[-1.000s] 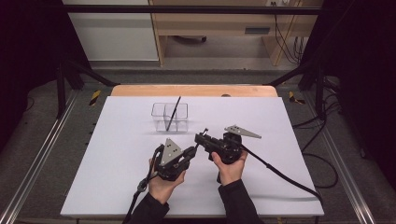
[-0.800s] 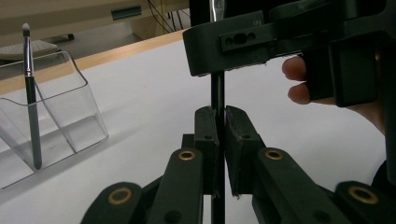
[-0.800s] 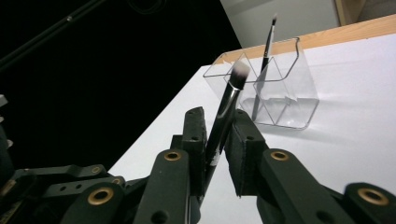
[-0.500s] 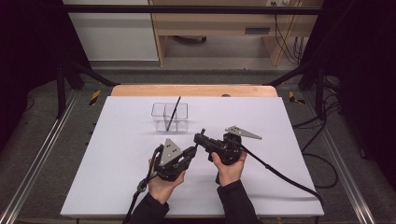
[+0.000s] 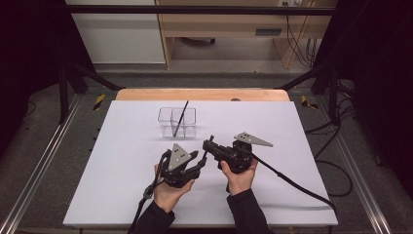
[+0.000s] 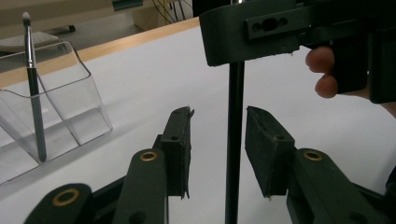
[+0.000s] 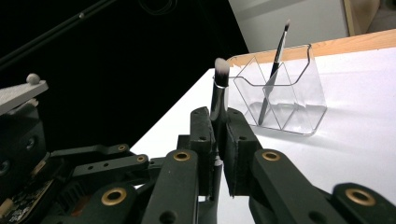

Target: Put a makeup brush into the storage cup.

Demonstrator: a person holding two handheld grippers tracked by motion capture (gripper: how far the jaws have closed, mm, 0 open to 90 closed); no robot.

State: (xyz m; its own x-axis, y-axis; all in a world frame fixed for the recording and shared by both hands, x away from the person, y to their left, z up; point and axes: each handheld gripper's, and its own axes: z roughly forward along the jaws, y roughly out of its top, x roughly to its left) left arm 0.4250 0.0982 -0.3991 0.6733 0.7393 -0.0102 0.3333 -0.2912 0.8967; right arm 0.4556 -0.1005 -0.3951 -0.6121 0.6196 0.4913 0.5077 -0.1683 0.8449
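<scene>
We see the right tongs (image 7: 217, 128) clamped on a slim black-handled makeup brush with a white tuft (image 7: 218, 88), held upright just above the white counter (image 5: 122, 165). The left tongs (image 6: 218, 149) have just been opening; their pads stand apart on either side of the handle without touching it. A clear plastic divided holder (image 5: 177, 122) with a thin dark brush (image 5: 180, 117) stands beyond.
</scene>
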